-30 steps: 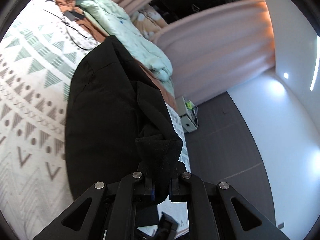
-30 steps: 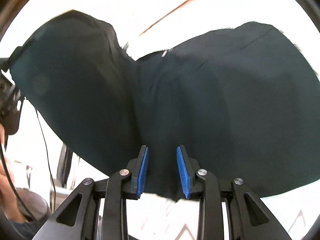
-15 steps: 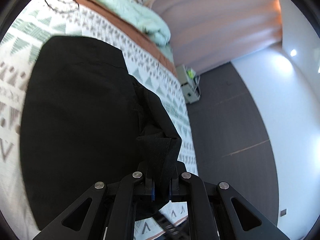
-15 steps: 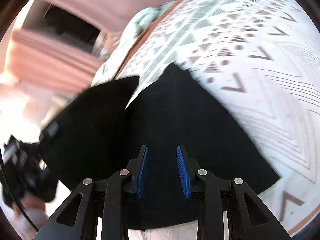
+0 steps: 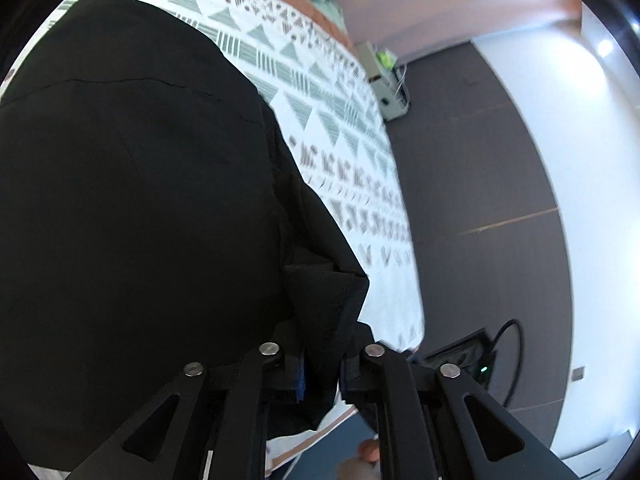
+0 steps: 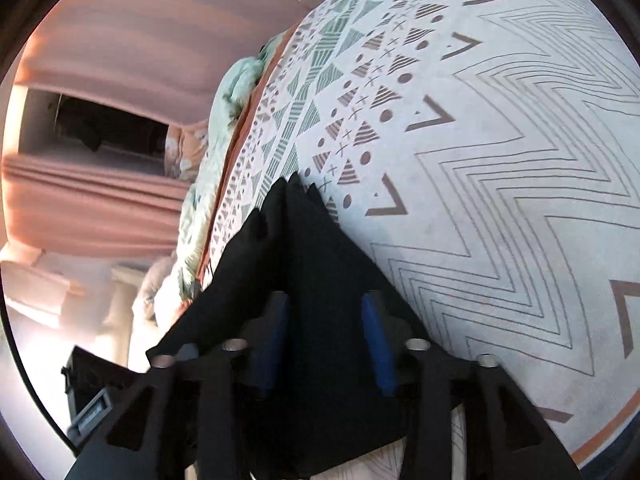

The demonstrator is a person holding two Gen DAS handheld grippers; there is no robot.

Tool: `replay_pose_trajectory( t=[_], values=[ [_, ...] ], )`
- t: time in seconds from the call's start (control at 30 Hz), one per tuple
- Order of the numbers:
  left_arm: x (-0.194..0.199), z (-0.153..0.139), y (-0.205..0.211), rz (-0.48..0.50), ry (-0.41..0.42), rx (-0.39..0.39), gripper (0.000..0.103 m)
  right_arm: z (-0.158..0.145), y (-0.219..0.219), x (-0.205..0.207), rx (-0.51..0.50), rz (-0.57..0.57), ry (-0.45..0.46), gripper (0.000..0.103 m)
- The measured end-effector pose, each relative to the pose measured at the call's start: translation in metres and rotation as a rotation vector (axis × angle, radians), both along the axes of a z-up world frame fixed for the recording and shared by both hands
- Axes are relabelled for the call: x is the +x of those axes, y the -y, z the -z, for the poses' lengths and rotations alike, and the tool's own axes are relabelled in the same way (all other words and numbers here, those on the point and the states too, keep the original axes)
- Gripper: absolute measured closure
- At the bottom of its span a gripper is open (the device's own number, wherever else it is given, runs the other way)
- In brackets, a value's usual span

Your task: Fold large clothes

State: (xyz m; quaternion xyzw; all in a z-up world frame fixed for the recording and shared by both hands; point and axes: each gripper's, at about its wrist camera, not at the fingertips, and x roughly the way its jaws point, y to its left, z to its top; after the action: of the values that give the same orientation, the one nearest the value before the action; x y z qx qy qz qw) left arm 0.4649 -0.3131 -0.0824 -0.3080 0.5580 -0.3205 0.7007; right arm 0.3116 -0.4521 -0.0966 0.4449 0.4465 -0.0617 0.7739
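Note:
A large black garment (image 5: 132, 208) lies spread on the patterned white bedspread (image 5: 328, 120). My left gripper (image 5: 322, 364) is shut on a bunched corner of the garment near the bed's edge. In the right wrist view the same black garment (image 6: 312, 264) runs from the bedspread (image 6: 500, 168) into my right gripper (image 6: 326, 332). Its blue pads (image 6: 376, 340) stand apart with the cloth between them. I cannot tell whether the pads press on the cloth.
A mint-green quilt (image 6: 224, 112) and brown sheet edge lie along the far side of the bed. Pink curtains (image 6: 100, 60) hang behind. Dark floor (image 5: 480, 184), a small white box (image 5: 384, 80) and a power strip with cable (image 5: 472, 356) are beside the bed.
Both grippers have swung with the garment. The left one has come lower and closer over the cloth. The right view has turned from the spread cloth to the bedspread and curtains.

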Motion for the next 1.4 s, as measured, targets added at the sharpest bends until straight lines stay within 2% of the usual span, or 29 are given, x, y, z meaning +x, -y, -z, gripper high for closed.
replay_pose_trajectory(
  t=[0.03, 0.07, 0.1, 0.13, 0.17, 0.27, 0.33, 0.53, 0.67, 0.77, 0.9, 1.0, 1.17, 1.33, 1.4],
  values=[
    [-0.001, -0.002, -0.001, 0.008, 0.003, -0.004, 0.081, -0.002, 0.001, -0.002, -0.004, 0.011, 0.007, 0.044],
    [-0.002, -0.004, -0.004, 0.018, 0.006, -0.022, 0.071, -0.006, 0.003, -0.006, -0.009, 0.012, 0.011, 0.041],
    [-0.002, -0.006, -0.006, 0.021, 0.009, -0.04, 0.065, -0.008, 0.002, -0.006, -0.02, 0.008, 0.013, 0.04],
    [-0.003, -0.009, -0.012, 0.021, 0.017, -0.062, 0.052, -0.01, 0.0, -0.005, -0.034, -0.005, 0.018, 0.04],
    [-0.005, -0.014, -0.021, 0.013, 0.039, -0.078, 0.043, -0.012, -0.001, -0.006, -0.039, -0.014, 0.024, 0.04],
    [-0.013, -0.025, -0.05, -0.033, 0.117, -0.064, 0.042, -0.017, -0.01, -0.004, -0.054, -0.051, 0.044, 0.04],
    [-0.014, -0.027, -0.075, -0.066, 0.127, -0.075, 0.042, -0.02, -0.018, -0.002, -0.088, -0.074, 0.043, 0.038],
    [-0.004, -0.018, -0.152, -0.244, 0.181, 0.038, 0.042, -0.022, -0.042, -0.001, -0.177, -0.118, 0.035, 0.036],
    [0.002, 0.013, -0.193, -0.325, 0.104, 0.052, 0.042, -0.025, -0.056, 0.001, -0.247, -0.14, 0.026, 0.033],
    [0.018, 0.034, -0.199, -0.353, 0.043, 0.072, 0.042, -0.023, -0.059, 0.0, -0.253, -0.113, 0.009, 0.033],
    [0.026, 0.044, -0.205, -0.358, 0.025, 0.087, 0.042, -0.042, -0.062, -0.01, -0.322, -0.046, 0.055, 0.033],
    [0.029, 0.056, -0.211, -0.333, -0.007, 0.073, 0.042, -0.046, -0.071, -0.009, -0.353, -0.069, 0.054, 0.029],
    [0.025, 0.068, -0.205, -0.299, -0.03, 0.081, 0.042, -0.03, -0.084, -0.006, -0.345, -0.117, -0.005, 0.029],
    [0.026, 0.068, -0.198, -0.288, -0.029, 0.117, 0.042, -0.045, -0.08, -0.017, -0.414, -0.065, 0.045, 0.029],
    [0.028, 0.068, -0.197, -0.283, -0.026, 0.118, 0.042, -0.043, -0.08, -0.017, -0.408, -0.071, 0.037, 0.029]
  ],
)
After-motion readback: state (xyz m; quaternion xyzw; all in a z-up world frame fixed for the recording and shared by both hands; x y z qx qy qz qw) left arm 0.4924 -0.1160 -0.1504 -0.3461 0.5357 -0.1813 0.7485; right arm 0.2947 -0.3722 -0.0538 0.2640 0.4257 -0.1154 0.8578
